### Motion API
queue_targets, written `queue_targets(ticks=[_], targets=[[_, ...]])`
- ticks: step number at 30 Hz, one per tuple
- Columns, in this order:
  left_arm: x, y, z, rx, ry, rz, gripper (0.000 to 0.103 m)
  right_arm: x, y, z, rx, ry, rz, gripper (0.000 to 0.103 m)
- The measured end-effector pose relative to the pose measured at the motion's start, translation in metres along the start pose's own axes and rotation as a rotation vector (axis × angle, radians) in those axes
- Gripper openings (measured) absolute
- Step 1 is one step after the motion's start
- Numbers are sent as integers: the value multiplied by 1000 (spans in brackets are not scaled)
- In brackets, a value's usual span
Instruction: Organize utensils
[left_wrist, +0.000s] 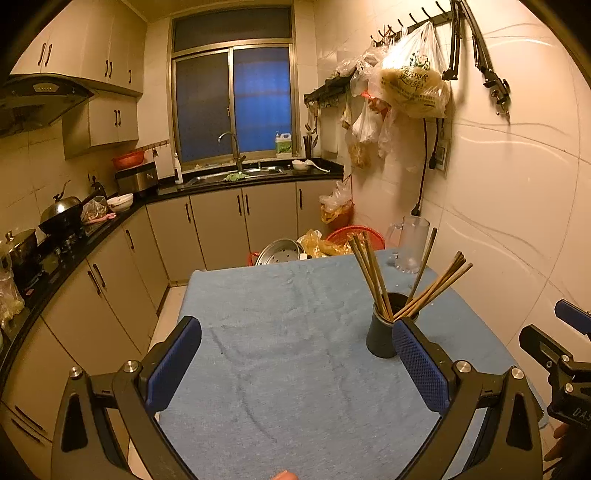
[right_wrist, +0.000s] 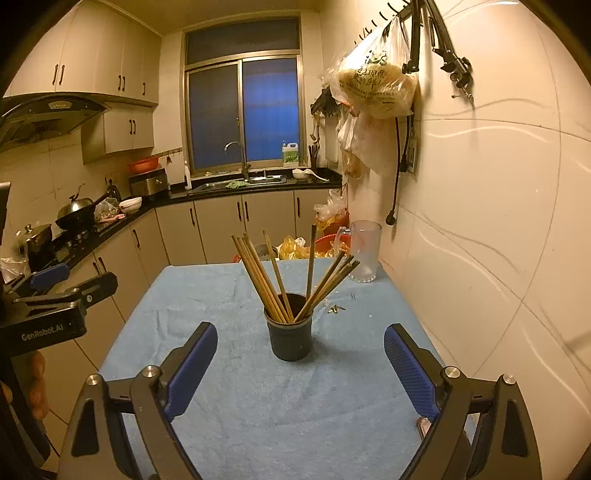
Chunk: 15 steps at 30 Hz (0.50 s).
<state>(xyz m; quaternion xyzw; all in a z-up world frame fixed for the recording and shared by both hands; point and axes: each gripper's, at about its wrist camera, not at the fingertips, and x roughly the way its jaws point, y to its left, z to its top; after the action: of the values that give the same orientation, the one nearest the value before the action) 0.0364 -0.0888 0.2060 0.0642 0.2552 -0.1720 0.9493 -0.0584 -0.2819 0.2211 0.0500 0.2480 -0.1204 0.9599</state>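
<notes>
Chopsticks stand fanned in one dark cup on the blue cloth; left gripper and right gripper both gape wide, holding nothing.

Glass mug on blue cloth; bagged bread hangs.

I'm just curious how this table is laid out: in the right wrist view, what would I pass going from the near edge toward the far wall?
Right gripper → dark cup holding chopsticks → frosted glass mug → red basket → sink counter → window.
</notes>
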Motion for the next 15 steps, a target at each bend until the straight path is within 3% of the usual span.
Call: queue_targets(ticks=[15], targets=[[-12,1,-3,-13,-37,-29,103,-1,2,0,6,1,-13,94]])
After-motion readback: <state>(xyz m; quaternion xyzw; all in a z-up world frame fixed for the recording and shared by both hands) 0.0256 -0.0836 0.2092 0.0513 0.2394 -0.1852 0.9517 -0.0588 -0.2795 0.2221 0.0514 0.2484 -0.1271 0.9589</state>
